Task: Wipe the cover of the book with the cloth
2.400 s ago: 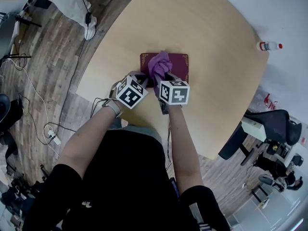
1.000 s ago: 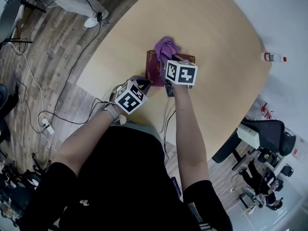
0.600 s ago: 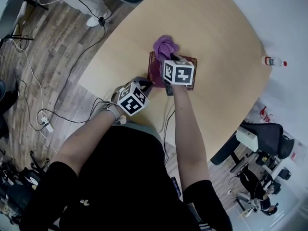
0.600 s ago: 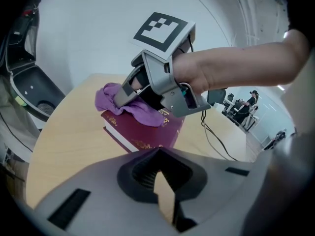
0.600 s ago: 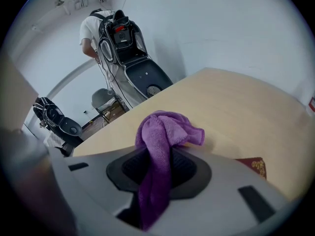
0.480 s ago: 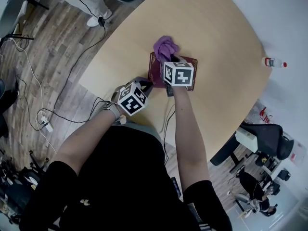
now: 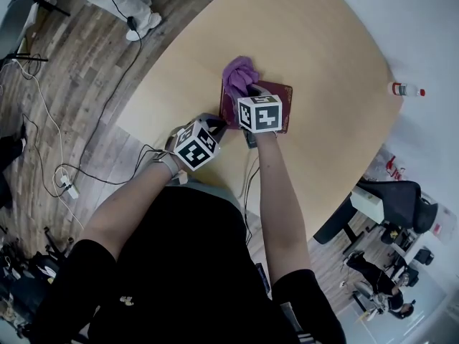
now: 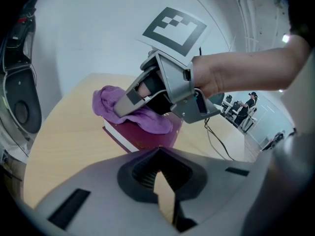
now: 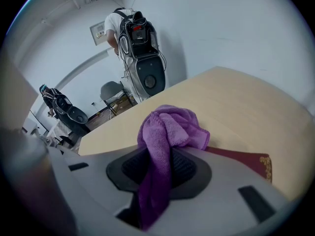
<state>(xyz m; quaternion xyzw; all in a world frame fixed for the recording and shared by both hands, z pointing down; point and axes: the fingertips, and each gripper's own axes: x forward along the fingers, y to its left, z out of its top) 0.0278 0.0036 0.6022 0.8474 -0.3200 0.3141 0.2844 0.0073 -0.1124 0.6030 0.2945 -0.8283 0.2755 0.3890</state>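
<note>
The crumpled purple terry cloth (image 7: 239,74) lies bunched on the far left corner of the maroon hardback book (image 7: 281,102) with gold corner ornament, flat on the pale wooden bench (image 7: 323,63). The right tool (image 7: 247,97) clenches the cloth. The left tool (image 8: 158,178), pinched together on nothing, hovers just beside the book.

Office or lab-type workroom. Evidenced by wood-plank floor (image 7: 79,70) strewn with trailing cables (image 7: 66,181), black swivel chairs (image 7: 391,192) at the margins, plain white walls (image 9: 221,28), a large pale wooden bench (image 7: 323,63), and a person (image 9: 133,28) standing at the wall wearing a backpack rig.
</note>
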